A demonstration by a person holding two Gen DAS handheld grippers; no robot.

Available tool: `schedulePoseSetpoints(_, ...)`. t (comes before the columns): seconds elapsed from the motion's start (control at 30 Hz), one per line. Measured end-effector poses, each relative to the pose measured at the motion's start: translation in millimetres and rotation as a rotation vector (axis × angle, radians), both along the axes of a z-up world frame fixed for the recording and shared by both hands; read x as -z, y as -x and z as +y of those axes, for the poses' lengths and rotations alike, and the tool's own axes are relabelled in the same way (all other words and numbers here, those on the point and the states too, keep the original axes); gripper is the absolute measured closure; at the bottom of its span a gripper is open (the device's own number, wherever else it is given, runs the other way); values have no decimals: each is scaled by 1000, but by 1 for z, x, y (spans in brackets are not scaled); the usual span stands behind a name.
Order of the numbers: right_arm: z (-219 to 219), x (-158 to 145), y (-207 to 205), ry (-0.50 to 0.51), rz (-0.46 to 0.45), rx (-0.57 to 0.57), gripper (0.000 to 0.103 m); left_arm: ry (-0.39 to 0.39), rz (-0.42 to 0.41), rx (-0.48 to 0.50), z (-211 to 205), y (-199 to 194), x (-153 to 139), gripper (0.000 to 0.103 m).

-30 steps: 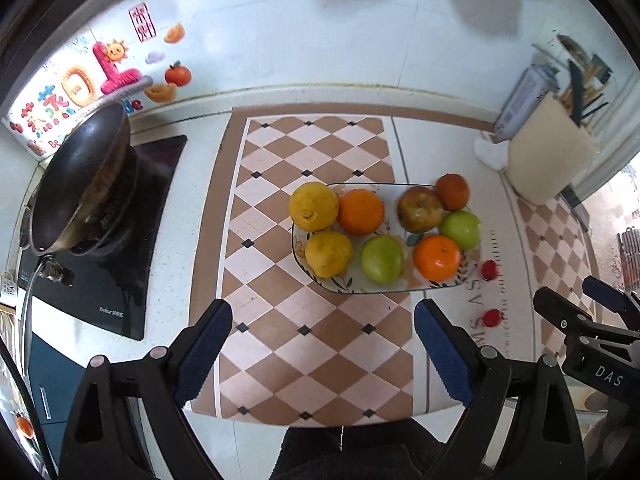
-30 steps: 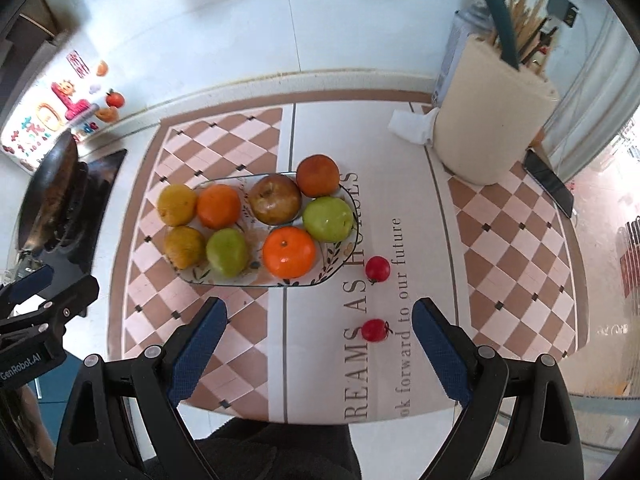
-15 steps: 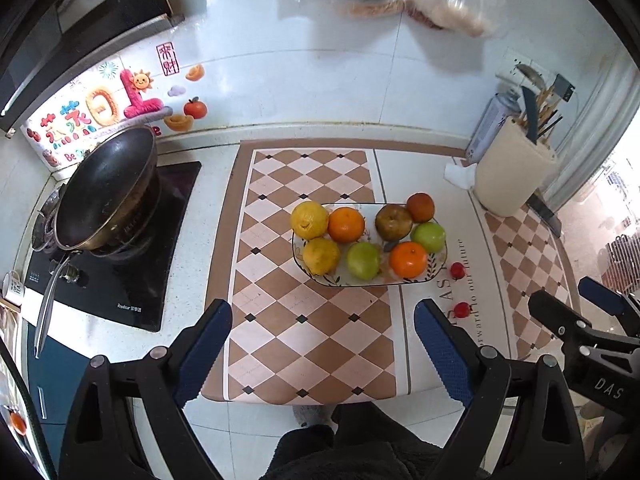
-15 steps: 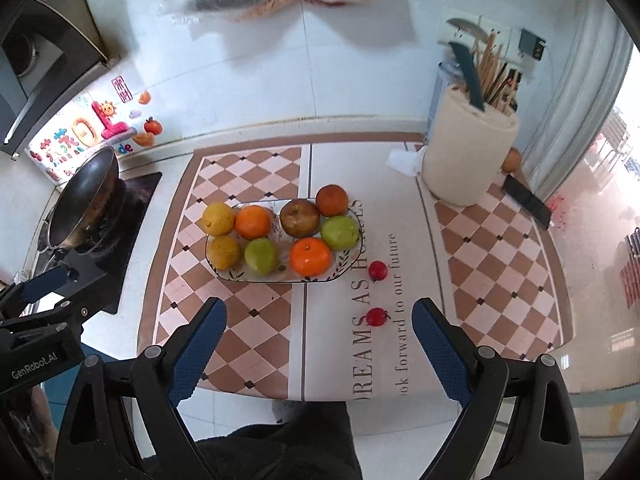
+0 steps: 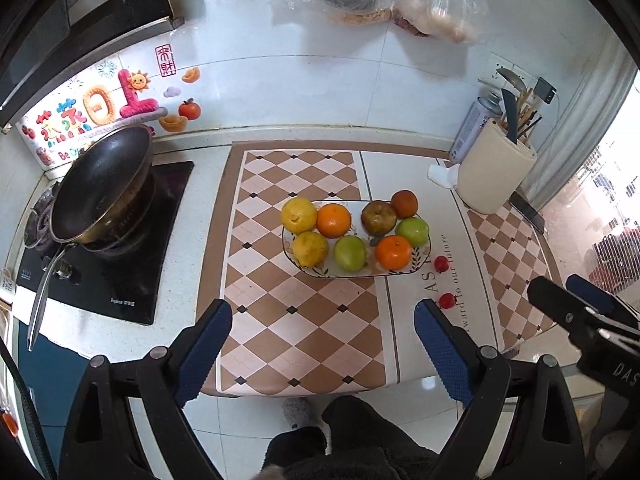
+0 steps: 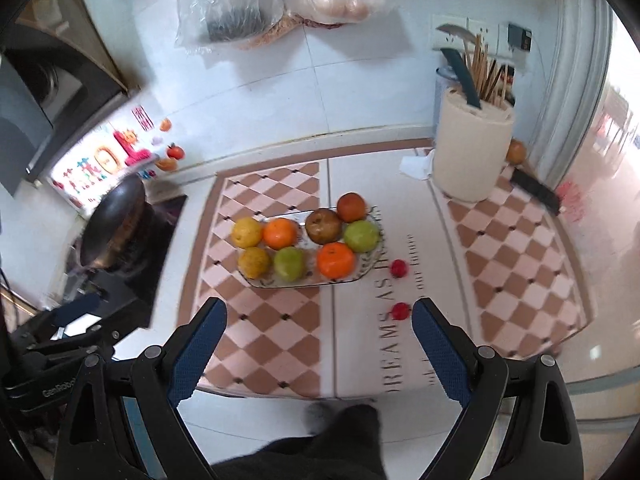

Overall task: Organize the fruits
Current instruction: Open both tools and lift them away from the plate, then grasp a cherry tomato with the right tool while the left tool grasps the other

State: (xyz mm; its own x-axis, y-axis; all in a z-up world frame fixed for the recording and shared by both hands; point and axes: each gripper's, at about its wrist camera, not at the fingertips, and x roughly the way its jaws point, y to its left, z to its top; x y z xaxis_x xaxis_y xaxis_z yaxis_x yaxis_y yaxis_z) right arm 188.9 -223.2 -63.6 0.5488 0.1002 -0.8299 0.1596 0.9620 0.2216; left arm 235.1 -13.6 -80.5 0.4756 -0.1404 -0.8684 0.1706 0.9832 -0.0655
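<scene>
Both spread wide and holding nothing: left hand-held gripper [image 5: 322, 344] and right hand-held gripper [image 6: 320, 342], above the table's [image 5: 192, 280] front edge. Eight fruits piled on the plate [image 5: 316, 271] mid-table; two cherry tomatoes [image 6: 399, 268] just beside its right end, on the mat [image 6: 360, 344].

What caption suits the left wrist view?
Open left gripper above mat, facing a plate of eight fruits; two small red fruits lie outside.

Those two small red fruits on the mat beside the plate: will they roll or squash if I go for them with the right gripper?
Probably both. The two small red fruits look round and glossy on a flat mat, so a nudge likely sends them rolling. They are tiny against the open right gripper, so close gently; they may be soft-skinned. The plate rim could stop the farther one.
</scene>
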Motion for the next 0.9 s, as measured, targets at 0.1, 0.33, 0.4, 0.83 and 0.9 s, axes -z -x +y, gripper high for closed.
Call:
schedulePoseSetpoints(0.1, -24, 17, -6, -61, 20, 32, 8, -52, -23, -23, -6, -6, 8, 0)
schedulePoseSetpoints(0.33, -87, 86, -46, -119, 122, 57, 36, -161, 9, -67, -37, -34, 51, 0)
schedulePoseSetpoints(0.4, -105, 119, -63, -171, 173, 42, 41, -183, 48, -75, -48, -42, 68, 0)
schedulePoseSetpoints(0.83, -134, 259, -164, -240, 376, -219, 69, -181, 302, -63, -153, -84, 189, 1)
schedulePoseSetpoints(0.9, -130, 273, -177, -224, 398, -263, 68, -204, 301, -49, -163, -87, 198, 1)
